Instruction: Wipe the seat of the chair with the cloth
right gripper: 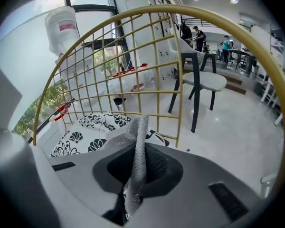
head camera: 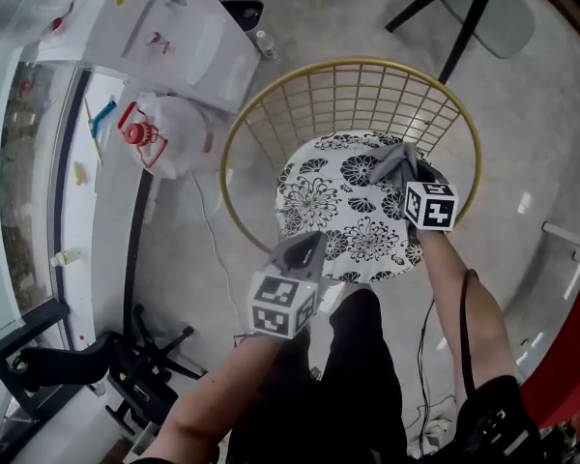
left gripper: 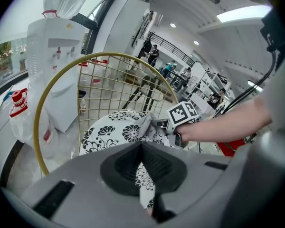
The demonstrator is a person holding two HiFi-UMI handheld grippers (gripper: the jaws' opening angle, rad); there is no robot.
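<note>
The chair has a round seat (head camera: pixel 343 201) with a black-and-white flower print and a gold wire back (head camera: pixel 353 85). My right gripper (head camera: pixel 406 175) is shut on a grey cloth (head camera: pixel 394 159), which rests on the far right part of the seat. In the right gripper view the cloth (right gripper: pixel 135 141) stands clamped between the jaws of the right gripper (right gripper: pixel 135 175), with the seat (right gripper: pixel 92 127) to the left. My left gripper (head camera: pixel 304 249) hovers over the seat's near edge. Its jaws are shut and hold nothing in the left gripper view (left gripper: pixel 141 148), where the cloth (left gripper: pixel 149 122) lies ahead.
A white water dispenser (head camera: pixel 188 37) and a spare water jug with a red cap (head camera: pixel 169 133) stand left of the chair. Another chair (head camera: pixel 483 8) is at the far right. A black office-chair base (head camera: pixel 126 365) sits at the lower left. The person's legs are below the seat.
</note>
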